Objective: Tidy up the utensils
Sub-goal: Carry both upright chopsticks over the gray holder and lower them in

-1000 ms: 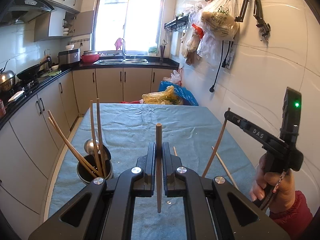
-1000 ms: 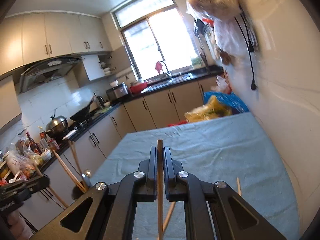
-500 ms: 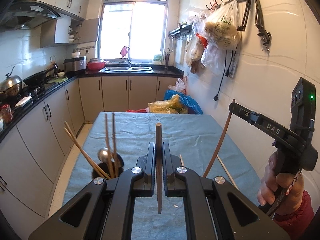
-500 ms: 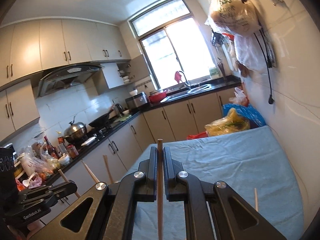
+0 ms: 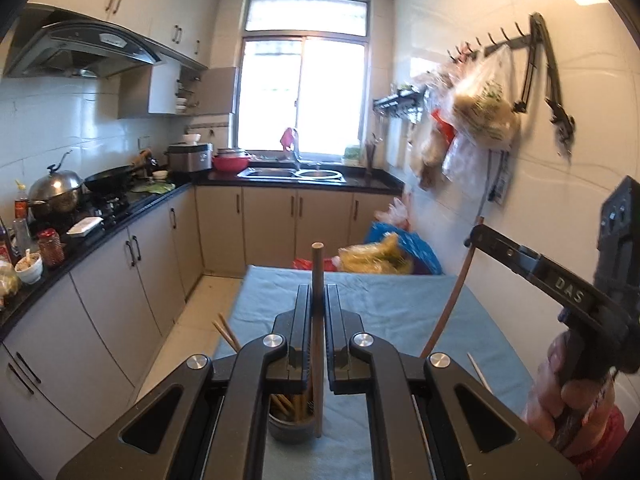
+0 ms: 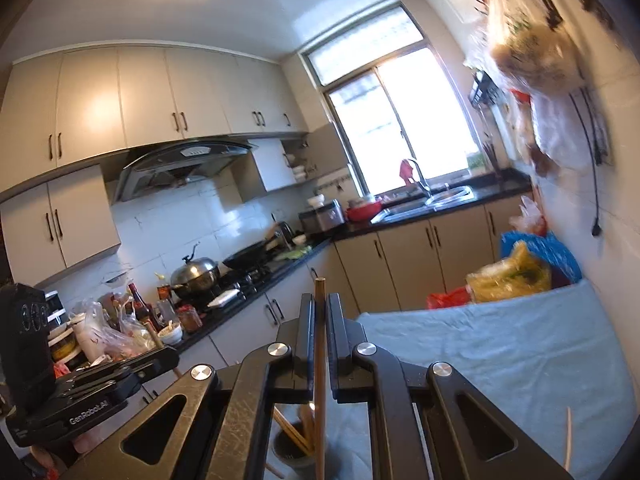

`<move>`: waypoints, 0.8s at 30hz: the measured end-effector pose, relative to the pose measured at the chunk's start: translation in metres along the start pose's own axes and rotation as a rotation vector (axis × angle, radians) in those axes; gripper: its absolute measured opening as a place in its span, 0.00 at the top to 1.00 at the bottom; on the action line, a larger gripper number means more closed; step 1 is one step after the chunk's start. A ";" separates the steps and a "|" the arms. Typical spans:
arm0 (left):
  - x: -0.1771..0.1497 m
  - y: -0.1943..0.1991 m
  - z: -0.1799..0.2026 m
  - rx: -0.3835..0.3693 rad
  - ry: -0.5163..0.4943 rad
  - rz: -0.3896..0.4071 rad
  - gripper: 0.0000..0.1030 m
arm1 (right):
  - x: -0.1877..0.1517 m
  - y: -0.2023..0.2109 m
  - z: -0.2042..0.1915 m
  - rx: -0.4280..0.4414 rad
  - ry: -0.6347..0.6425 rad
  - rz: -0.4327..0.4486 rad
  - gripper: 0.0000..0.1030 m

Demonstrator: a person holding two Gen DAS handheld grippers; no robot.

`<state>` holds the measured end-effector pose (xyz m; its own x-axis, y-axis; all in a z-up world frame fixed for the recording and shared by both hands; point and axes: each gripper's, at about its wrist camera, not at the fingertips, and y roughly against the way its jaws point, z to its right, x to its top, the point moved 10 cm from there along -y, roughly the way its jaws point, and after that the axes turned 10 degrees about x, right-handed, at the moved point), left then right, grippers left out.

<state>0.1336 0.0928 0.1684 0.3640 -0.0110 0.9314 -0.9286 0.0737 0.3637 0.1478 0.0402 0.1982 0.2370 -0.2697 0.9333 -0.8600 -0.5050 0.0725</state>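
A blue cloth (image 5: 384,300) covers the table in a narrow kitchen, counter (image 5: 120,216) along one side, tiled wall (image 5: 460,208) along the other. My left gripper (image 5: 318,320) is clamped on an upright chopstick (image 5: 317,280); my right gripper (image 6: 319,320) pinches its own chopstick (image 6: 319,360). Both hang above the dark utensil cup (image 5: 290,426) near the table's near edge. A loose chopstick (image 6: 567,436) lies by the wall-side edge.

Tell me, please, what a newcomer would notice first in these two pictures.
First, each tool, left and right, is shut on one upright wooden chopstick. Below them a dark holder with more chopsticks stands on the blue cloth. Behind lies a cluttered kitchen with a bright window.
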 end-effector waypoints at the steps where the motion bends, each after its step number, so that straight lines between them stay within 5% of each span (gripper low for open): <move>1: 0.004 -0.003 -0.006 0.013 0.008 0.007 0.95 | 0.002 -0.005 -0.006 0.003 0.010 0.007 0.95; 11: -0.004 -0.052 -0.040 0.043 0.065 -0.058 0.95 | -0.010 -0.075 -0.035 0.028 0.051 -0.025 0.95; 24: -0.050 -0.101 -0.047 0.045 0.073 -0.175 0.95 | -0.081 -0.141 0.000 -0.026 0.037 -0.208 0.94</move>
<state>0.2127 0.1331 0.0846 0.5229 0.0523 0.8508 -0.8524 0.0324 0.5219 0.2497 0.1329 0.1128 0.3940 -0.1315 0.9096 -0.8061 -0.5250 0.2733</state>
